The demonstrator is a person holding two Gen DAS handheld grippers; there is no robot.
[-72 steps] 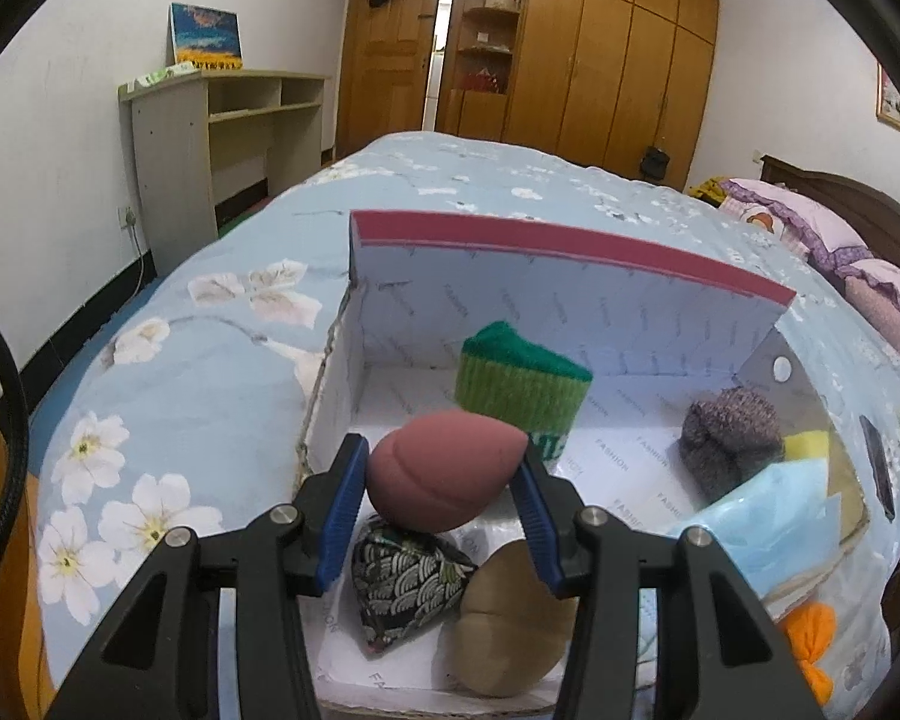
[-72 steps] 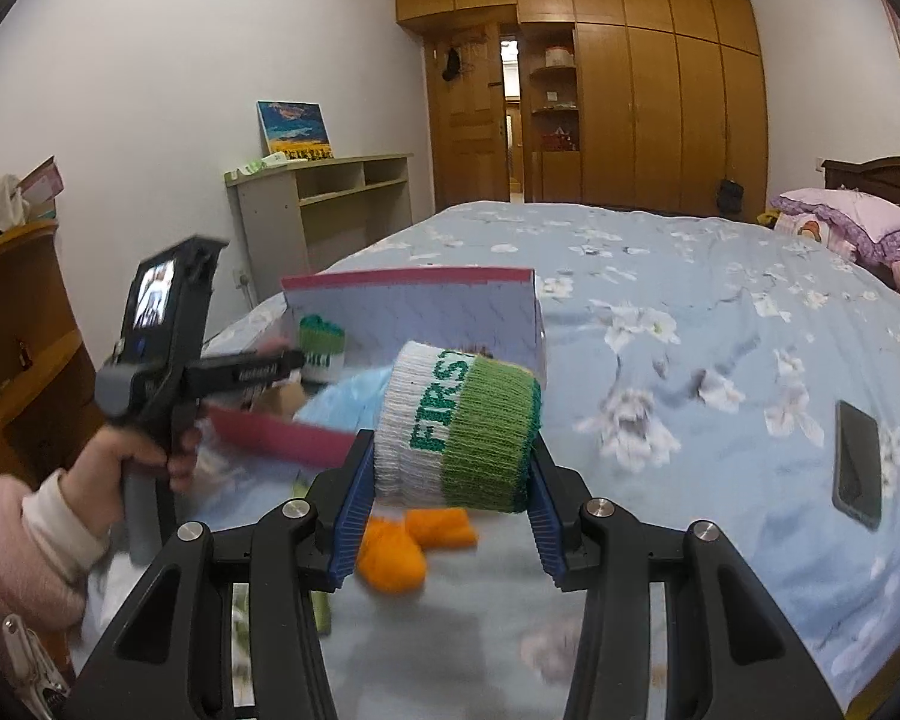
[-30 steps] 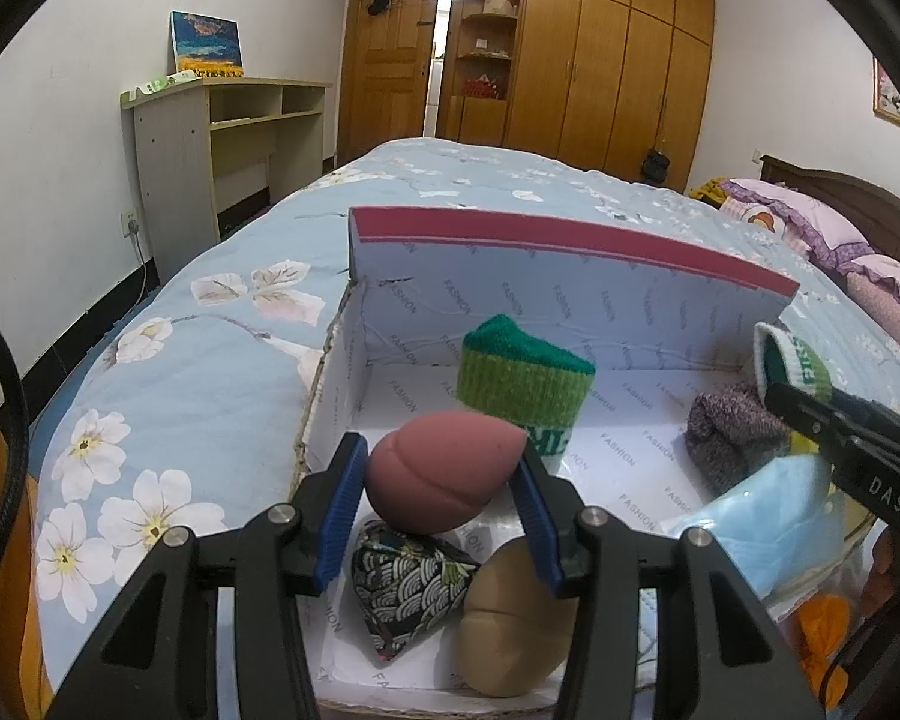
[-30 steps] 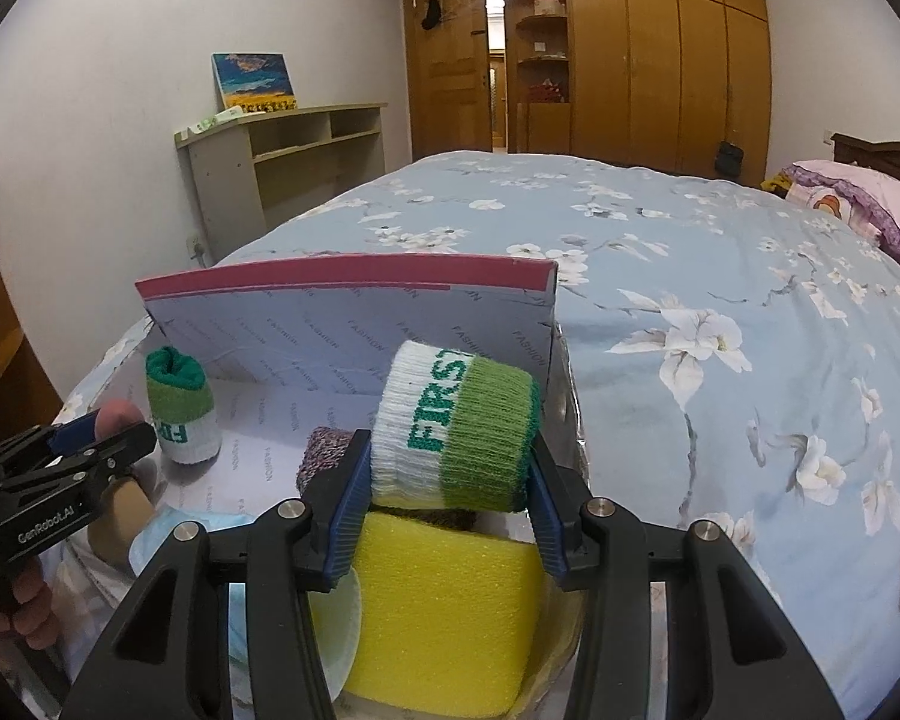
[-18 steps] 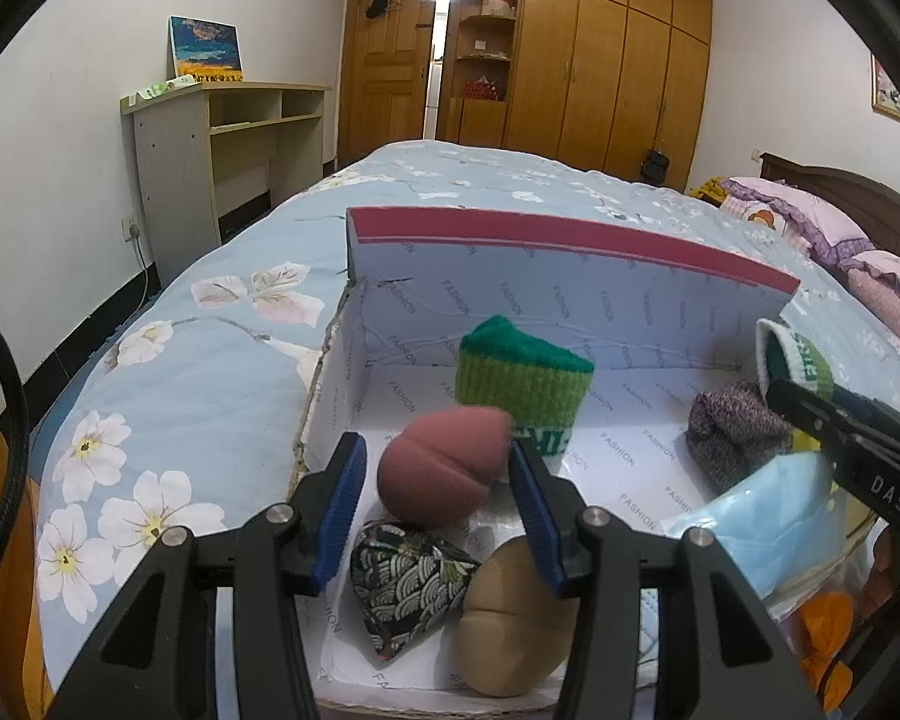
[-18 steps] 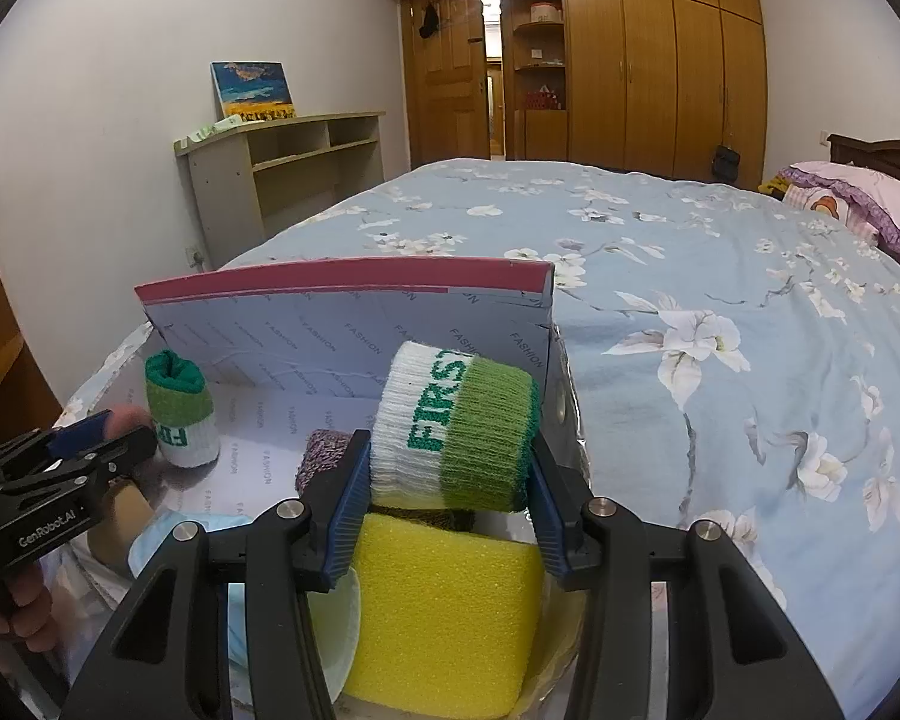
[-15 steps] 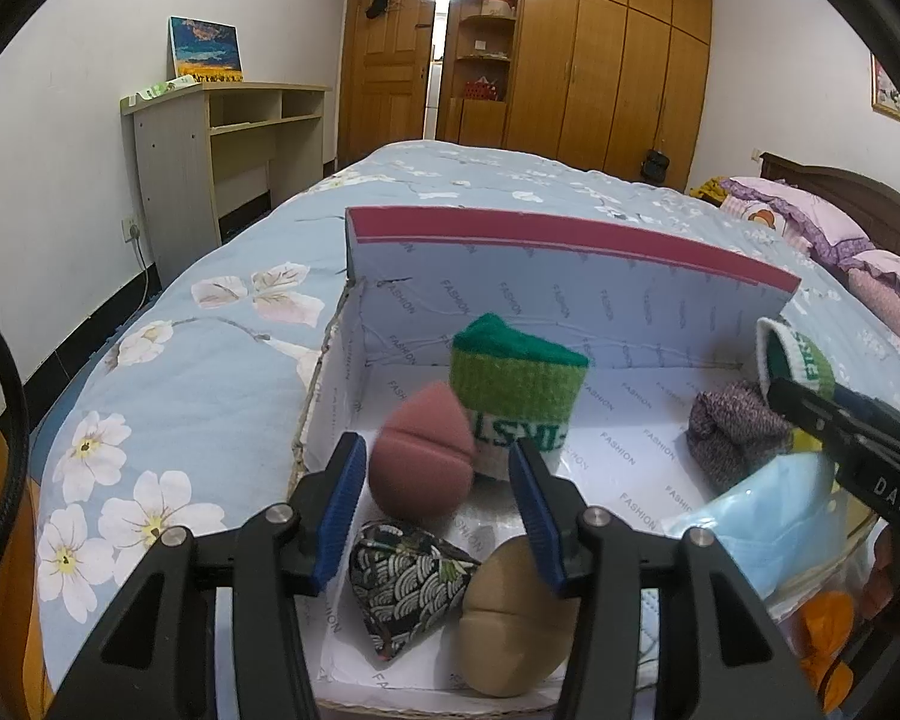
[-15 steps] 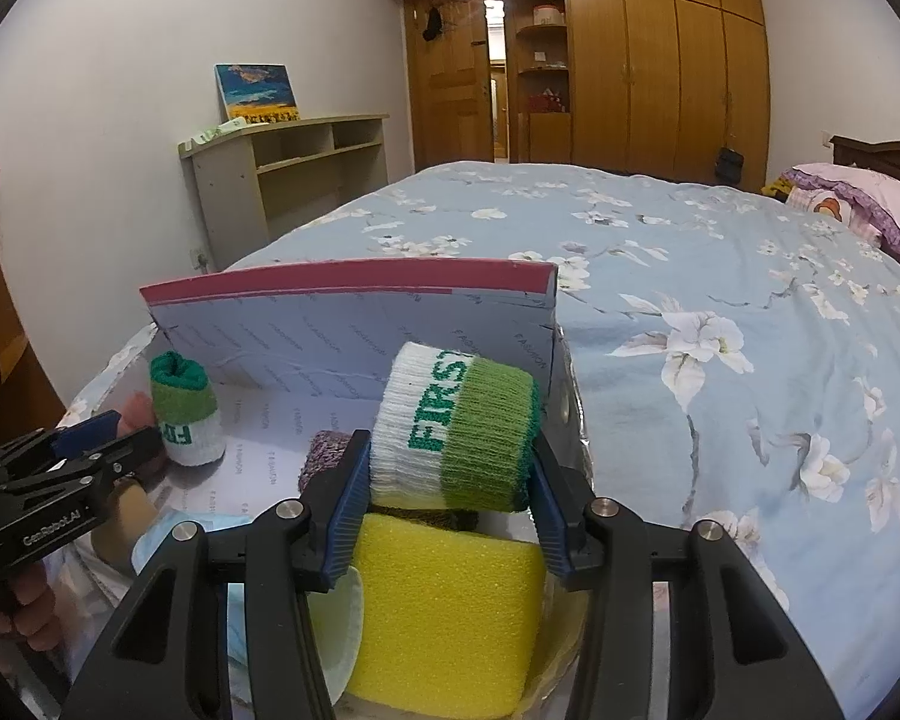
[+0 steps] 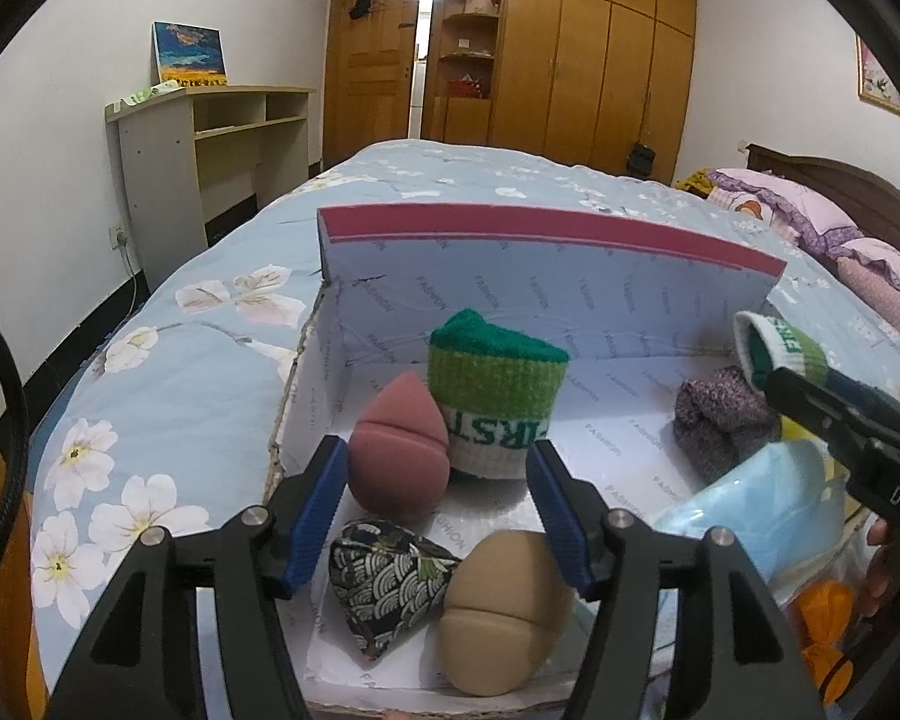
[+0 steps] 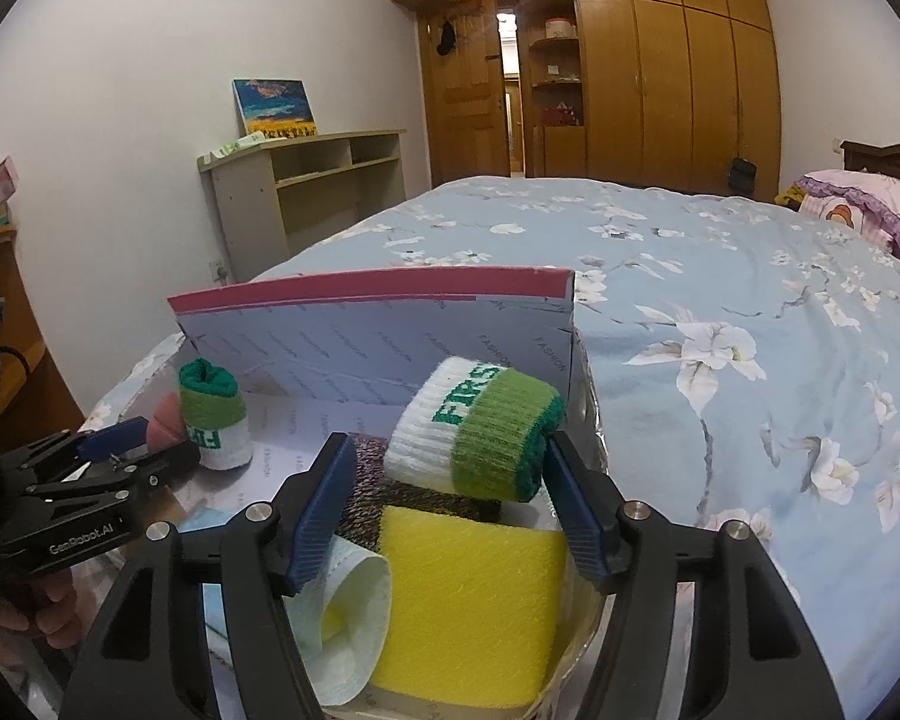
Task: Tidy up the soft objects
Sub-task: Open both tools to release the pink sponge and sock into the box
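Left wrist view: bed [image 9: 180,372] carries an open shoebox [image 9: 546,276] with its lid standing up at the back. Inside sit a rolled green sock [image 9: 495,402], a pink sponge egg [image 9: 399,450] touching it, a tan sponge egg [image 9: 501,612] and a patterned pouch [image 9: 390,576] near the front edge. Left gripper [image 9: 438,510] has fingers spread wide, empty, with the pink egg standing free just ahead.

Right wrist view: right gripper [image 10: 444,510] fingers are parted and the white-green sock roll [image 10: 474,432] lies between them, tilted, resting on a dark knit bundle [image 10: 366,504]; contact on the right finger unclear, so grip probably released. Yellow sponge [image 10: 468,600] and a white roll [image 10: 342,624] crowd the near corner.

Step in hand, my read: both drops done, pull out. Do it well by backing straight up and toward the camera, fingers kept wide so nothing gets dragged.

Edges: lid wall close behind the sock, right box wall just beside it. Open room is up and back; the two grippers are near each other across the box, avoid crossing.
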